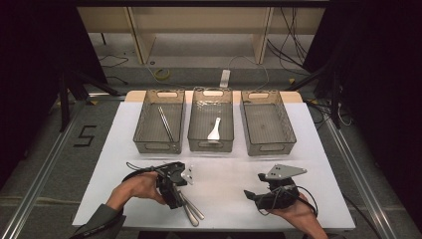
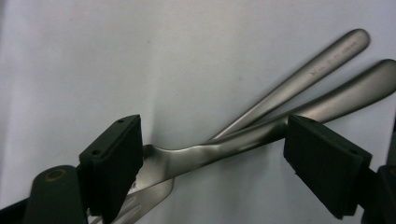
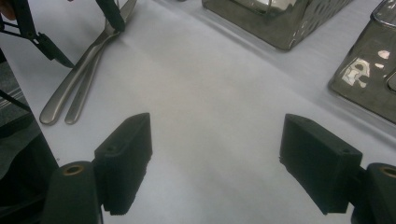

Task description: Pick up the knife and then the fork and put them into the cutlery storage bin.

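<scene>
On the left part of the desk (image 1: 298, 164), the left gripper (image 1: 175, 191) stands over two metal utensils (image 1: 191, 211) that lie close to the person's edge, one crossing over the other. In the left gripper view its jaws are wide open, one on each side of the upper utensil's neck (image 2: 219, 147), and they do not yet press on it. The two handles (image 2: 327, 70) run away side by side, almost touching. The lower piece looks like a fork, but its head is mostly hidden behind the left jaw, so I cannot be sure.

These utensils should be stiff and rather light, but their brushed steel is smooth and will probably slip between flat pads. They are also thin and lie flat on the white cover, so there is little height to catch. I think the best place to hold is the narrow neck of the upper one, where it rises a little over the other; a grip there may also avoid taking both together.

Farther back stand three mesh baskets: the left basket (image 1: 144, 130) holds long thin sticks, the middle basket (image 1: 195, 130) a white spoon (image 1: 215, 130), and the right basket (image 1: 286, 130) seems empty.

On the right, the right gripper (image 1: 256, 191) rests low near the desk, its jaws wide apart and holding nothing.
</scene>
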Motion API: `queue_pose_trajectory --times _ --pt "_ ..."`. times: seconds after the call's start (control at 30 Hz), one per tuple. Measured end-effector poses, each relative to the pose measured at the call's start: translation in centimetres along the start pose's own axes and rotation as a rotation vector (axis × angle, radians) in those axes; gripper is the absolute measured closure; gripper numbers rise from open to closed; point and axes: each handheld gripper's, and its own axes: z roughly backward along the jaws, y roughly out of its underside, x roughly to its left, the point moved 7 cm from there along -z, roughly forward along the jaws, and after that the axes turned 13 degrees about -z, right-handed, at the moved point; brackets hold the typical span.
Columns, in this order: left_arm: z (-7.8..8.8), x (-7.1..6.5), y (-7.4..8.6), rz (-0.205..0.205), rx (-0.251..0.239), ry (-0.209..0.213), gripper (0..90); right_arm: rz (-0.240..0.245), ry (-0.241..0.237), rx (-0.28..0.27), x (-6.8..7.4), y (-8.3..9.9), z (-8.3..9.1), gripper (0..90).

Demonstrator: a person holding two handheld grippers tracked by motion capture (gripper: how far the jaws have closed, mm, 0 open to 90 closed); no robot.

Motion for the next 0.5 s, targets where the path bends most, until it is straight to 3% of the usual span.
queue_pose_trajectory --times 0.4,0.5 --pt "-0.37 -0.76 -0.39 -0.102 0.028 0.054 23.4 0.000 -0.001 0.003 0.05 0.02 -0.04 26.1" --pt "-0.36 -0.72 -0.39 -0.106 0.030 0.058 25.7 -0.001 -0.001 0.001 0.04 -0.01 0.01 26.1"
